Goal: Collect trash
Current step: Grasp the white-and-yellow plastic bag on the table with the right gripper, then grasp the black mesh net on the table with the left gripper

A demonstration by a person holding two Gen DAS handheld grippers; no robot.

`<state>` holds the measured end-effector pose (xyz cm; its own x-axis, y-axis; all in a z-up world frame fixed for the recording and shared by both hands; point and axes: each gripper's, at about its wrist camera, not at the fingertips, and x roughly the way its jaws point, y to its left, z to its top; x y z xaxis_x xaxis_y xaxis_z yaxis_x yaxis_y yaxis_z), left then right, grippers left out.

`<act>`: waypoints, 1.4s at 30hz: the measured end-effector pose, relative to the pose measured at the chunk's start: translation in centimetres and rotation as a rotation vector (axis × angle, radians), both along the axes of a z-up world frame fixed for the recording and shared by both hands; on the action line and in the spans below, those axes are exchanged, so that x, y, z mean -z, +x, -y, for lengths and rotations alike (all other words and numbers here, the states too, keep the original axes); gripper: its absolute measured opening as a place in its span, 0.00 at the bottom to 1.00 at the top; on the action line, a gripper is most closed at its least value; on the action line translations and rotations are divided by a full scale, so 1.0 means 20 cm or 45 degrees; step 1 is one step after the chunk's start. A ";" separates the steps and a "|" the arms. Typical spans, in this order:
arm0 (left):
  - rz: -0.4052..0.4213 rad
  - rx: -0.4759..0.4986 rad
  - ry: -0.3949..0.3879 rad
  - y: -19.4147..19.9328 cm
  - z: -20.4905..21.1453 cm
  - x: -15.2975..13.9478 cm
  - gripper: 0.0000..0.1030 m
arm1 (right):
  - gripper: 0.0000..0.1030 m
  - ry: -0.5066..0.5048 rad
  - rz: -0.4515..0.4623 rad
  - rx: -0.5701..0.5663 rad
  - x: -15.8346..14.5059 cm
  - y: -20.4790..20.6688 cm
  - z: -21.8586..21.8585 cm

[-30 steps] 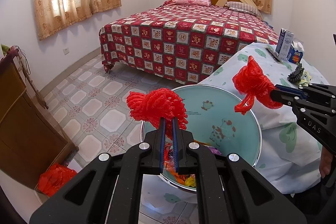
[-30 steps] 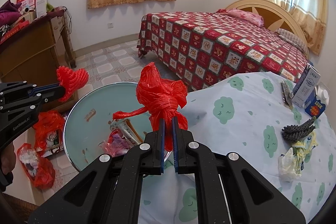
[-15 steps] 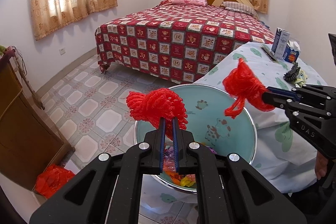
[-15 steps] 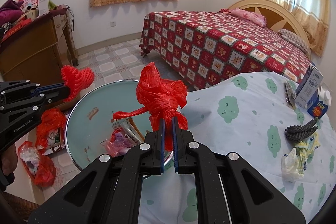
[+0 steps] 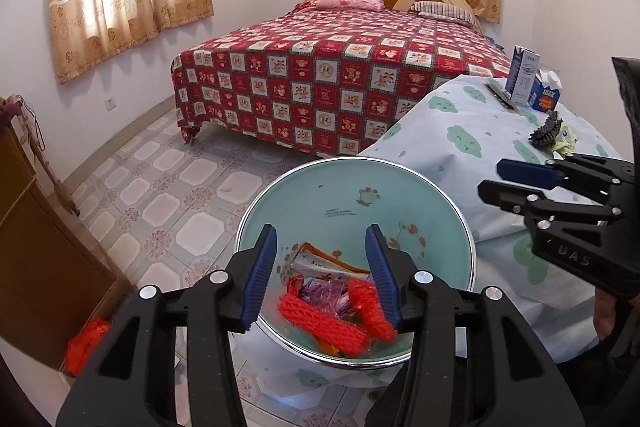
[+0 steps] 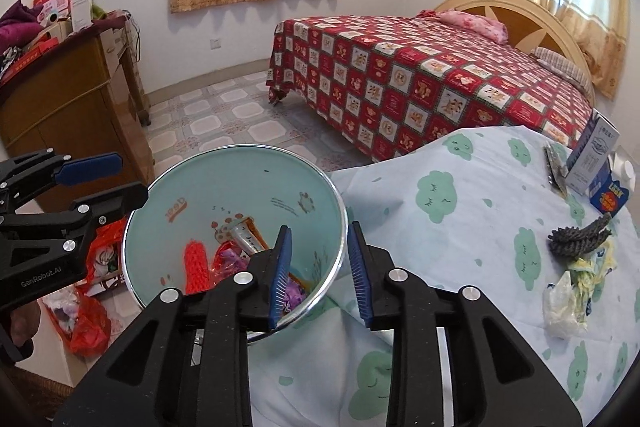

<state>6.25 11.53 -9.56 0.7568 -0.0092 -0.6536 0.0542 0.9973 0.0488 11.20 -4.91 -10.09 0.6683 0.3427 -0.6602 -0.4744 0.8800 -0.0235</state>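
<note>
A round pale-green trash bin (image 5: 400,187) (image 6: 240,171) stands beside the cloth-covered table. Inside it lie a red net bag (image 5: 320,323) (image 6: 196,263), a red plastic bag (image 5: 370,307) and wrappers. My left gripper (image 5: 322,267) (image 6: 104,179) is open and empty above the bin. My right gripper (image 6: 318,259) (image 5: 496,179) is open and empty over the bin's rim by the table edge. On the table lie a crumpled white and yellow wrapper (image 6: 572,287) and a dark spiky piece (image 6: 580,235) (image 5: 546,131).
Two cartons (image 6: 600,167) (image 5: 528,83) stand at the table's far side. A bed with a red quilt (image 5: 340,67) is behind. A wooden cabinet (image 6: 68,99) stands at the left with red bags (image 6: 88,319) on the floor below.
Both grippers opened and let go. The red net bag and the knotted red plastic bag dropped into the bin. Both grippers moved closer over the bin.
</note>
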 end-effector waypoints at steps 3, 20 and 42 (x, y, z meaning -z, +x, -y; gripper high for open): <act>-0.008 -0.010 0.000 0.00 -0.02 0.02 0.56 | 0.35 -0.005 0.008 0.033 0.00 0.00 0.05; -0.039 -0.091 0.065 0.17 0.09 0.11 0.71 | 0.67 0.061 -0.166 0.771 0.12 0.24 0.97; -0.031 0.344 0.029 0.48 1.19 -0.04 0.75 | 0.22 0.173 -0.067 0.983 0.04 -0.10 1.71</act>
